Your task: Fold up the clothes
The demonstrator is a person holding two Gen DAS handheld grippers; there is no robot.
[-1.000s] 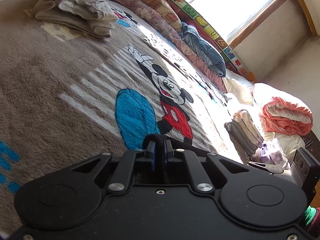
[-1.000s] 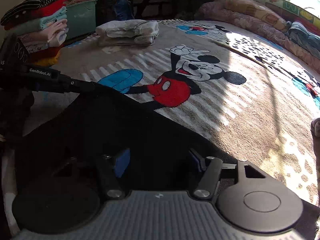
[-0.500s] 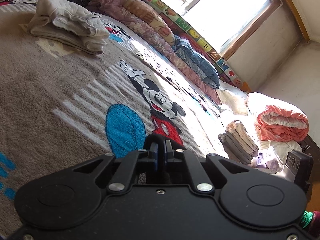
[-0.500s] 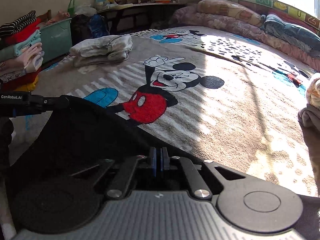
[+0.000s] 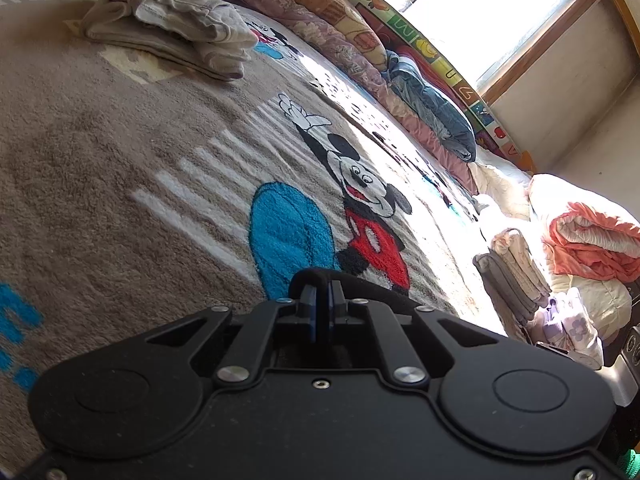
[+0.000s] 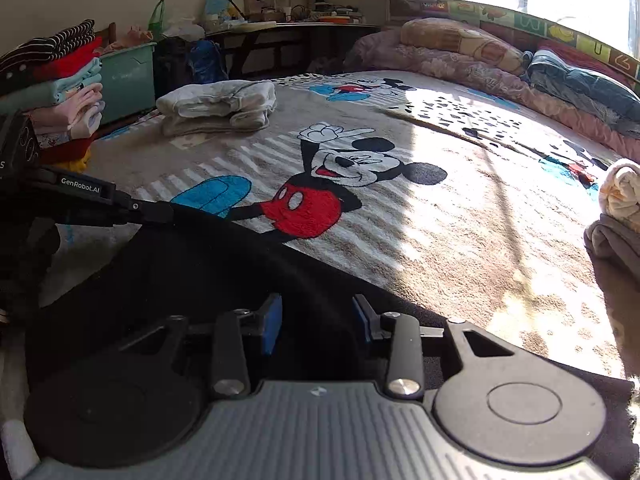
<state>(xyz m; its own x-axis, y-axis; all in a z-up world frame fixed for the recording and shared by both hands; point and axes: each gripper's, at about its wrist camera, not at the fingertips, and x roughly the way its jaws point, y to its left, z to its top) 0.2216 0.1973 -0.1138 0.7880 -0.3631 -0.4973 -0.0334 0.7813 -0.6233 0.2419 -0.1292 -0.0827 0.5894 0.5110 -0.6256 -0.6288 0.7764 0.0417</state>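
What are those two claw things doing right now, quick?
Left gripper: jaws closed, pinching the black garment.
Right gripper: jaws open over the same garment, gripping nothing.

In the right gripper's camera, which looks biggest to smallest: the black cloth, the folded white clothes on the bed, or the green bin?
1. black cloth, though it is nearest the camera
2. folded white clothes
3. green bin, partly hidden, so unsure against the clothes

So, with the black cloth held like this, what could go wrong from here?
1. Only the left tool is shut on the black garment; the right tool is open over it, so that side may sag and fold crookedly.
2. The left tool seems to pinch only an edge, so a pull could slip it free.
3. Black fabric in shadow hides its edges, so alignment is hard to judge.
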